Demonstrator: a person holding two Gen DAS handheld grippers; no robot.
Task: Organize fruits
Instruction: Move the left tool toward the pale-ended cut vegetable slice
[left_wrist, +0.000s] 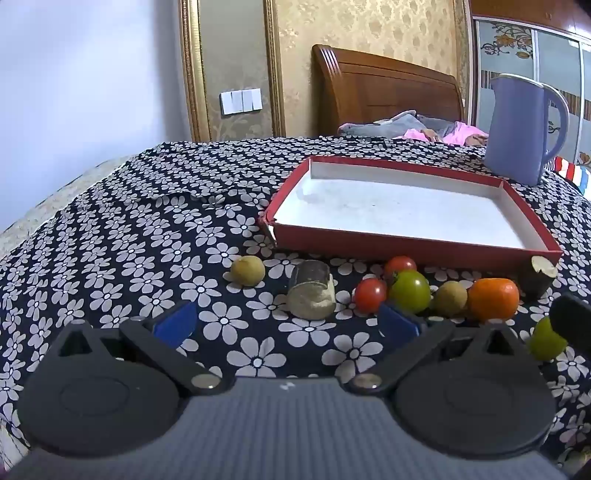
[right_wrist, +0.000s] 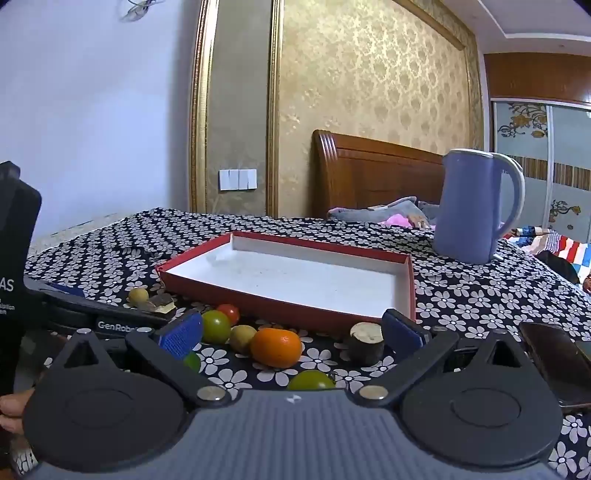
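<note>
A red tray (left_wrist: 413, 248) with a white inside lies on the flowered cloth; it also shows in the right wrist view (right_wrist: 295, 314). In front of it lie two red tomatoes (left_wrist: 370, 295), a green tomato (left_wrist: 410, 291), a tan round fruit (left_wrist: 450, 298), an orange (left_wrist: 493, 298) and a brown cut stub (left_wrist: 539, 275). Another tan fruit (left_wrist: 248, 270) and a sugarcane-like piece (left_wrist: 312, 295) lie to the left. My left gripper (left_wrist: 286, 323) is open, just short of that piece. My right gripper (right_wrist: 291, 332) is open around the orange (right_wrist: 275, 347), above the cloth.
A purple jug (left_wrist: 517, 129) stands behind the tray's far right corner, also in the right wrist view (right_wrist: 476, 206). A phone (right_wrist: 554, 358) lies at the right. A lime-green fruit (left_wrist: 545, 341) sits at the right edge. A wooden headboard (left_wrist: 384, 96) stands behind.
</note>
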